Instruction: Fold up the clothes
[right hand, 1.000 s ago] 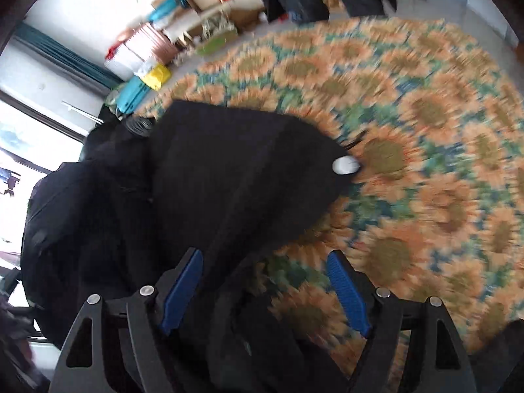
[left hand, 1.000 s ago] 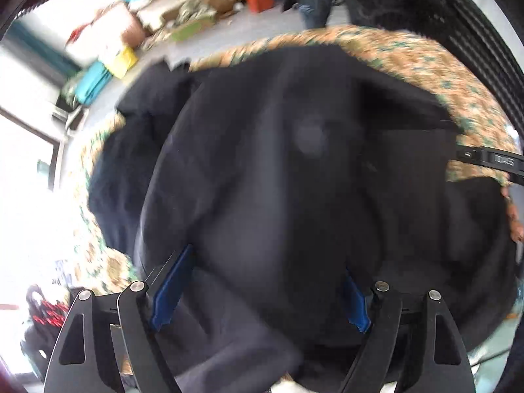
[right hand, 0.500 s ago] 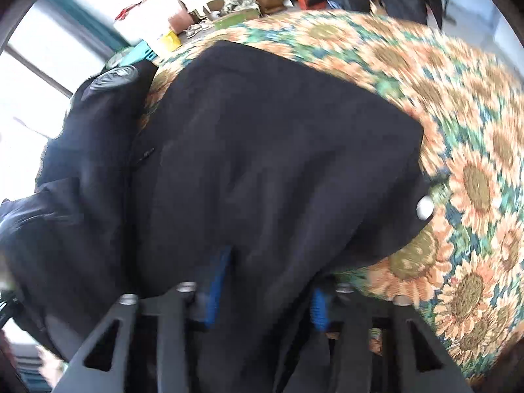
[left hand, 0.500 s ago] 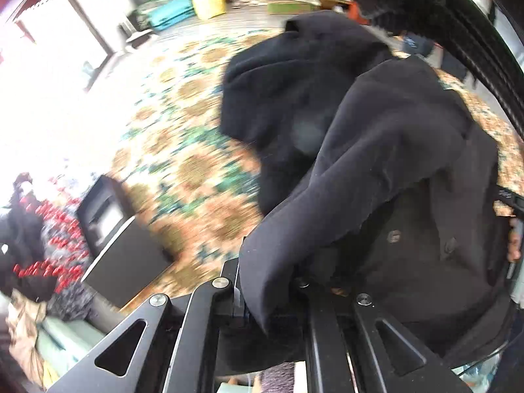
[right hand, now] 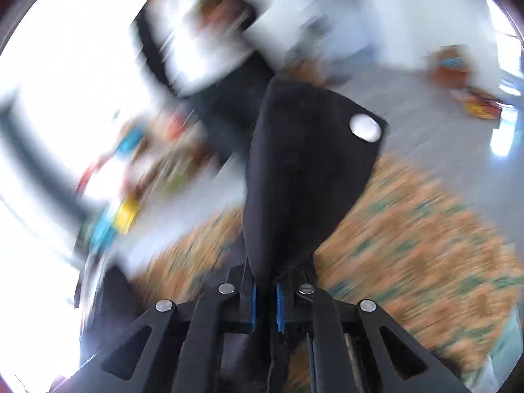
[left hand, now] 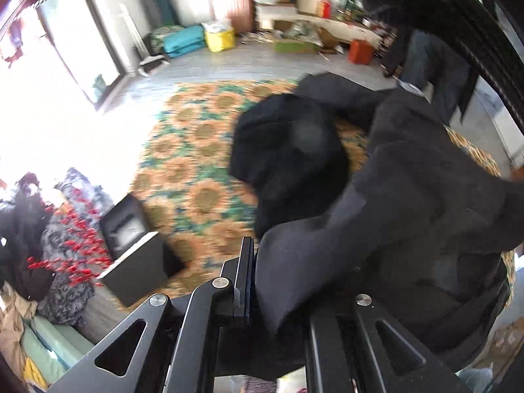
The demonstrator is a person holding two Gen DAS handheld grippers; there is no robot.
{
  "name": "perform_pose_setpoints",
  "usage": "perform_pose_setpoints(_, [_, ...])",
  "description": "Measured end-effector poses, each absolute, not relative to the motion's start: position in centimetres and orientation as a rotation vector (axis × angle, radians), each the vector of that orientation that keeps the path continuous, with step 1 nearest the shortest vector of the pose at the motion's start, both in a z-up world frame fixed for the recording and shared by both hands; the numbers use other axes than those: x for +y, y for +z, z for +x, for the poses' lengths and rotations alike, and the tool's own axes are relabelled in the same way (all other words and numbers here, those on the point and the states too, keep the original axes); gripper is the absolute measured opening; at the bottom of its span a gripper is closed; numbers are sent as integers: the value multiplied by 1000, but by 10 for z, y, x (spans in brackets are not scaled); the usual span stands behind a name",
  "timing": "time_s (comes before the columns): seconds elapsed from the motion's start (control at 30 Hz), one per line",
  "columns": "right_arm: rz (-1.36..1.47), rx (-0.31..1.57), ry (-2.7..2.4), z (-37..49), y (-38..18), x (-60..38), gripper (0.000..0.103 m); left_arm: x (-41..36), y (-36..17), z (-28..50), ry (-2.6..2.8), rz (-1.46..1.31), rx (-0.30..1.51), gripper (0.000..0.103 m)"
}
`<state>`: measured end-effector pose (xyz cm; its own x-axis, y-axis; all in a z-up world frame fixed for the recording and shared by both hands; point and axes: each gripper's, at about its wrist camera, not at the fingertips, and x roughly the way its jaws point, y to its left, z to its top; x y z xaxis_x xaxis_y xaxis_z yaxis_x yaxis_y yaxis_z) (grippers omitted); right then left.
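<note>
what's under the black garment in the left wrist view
The sunflower cloth shows beside and beneath the black garment. Whatever lies under its bulk is covered, as is the left gripper's right finger.

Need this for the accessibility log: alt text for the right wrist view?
The right claw is shut on a fold of black garment, which rises from between its blue pads and carries a white round tag near its top edge. Behind it, a sunflower-print cloth and the room are heavily motion-blurred.

The garment [left hand: 409, 203] lies on the cloth [left hand: 196, 163], a box [left hand: 131, 255] left of it, clutter [left hand: 294, 32] behind.
</note>
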<state>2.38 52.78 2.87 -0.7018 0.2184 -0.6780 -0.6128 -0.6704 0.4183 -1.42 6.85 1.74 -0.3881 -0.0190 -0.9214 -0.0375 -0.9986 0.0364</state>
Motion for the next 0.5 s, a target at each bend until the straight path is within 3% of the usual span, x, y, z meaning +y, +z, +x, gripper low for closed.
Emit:
perform_pose_setpoints(0.1, [-628,935,2252,66,58,587,12,138,-13,-32,2515,-1781,213,8])
perform_pose_setpoints(0.17, [-703,955,2252,83,38,587,30,175,-28,-39,2457,-1816,260,12])
perform_pose_setpoints(0.2, [-741,965,2251,91,28,588,56,189,-33,-42,2435,-1831,265,23])
perform_pose_setpoints(0.23, [-779,974,2250,100,18,588,65,203,-34,-43,2414,-1834,265,35])
perform_pose_setpoints(0.4, [-970,1020,2237,142,-31,589,64,233,-16,-35,2387,-1742,135,66])
perform_pose_setpoints(0.5, [-1086,1045,2223,168,-60,590,65,246,-7,-26,2347,-1694,54,69])
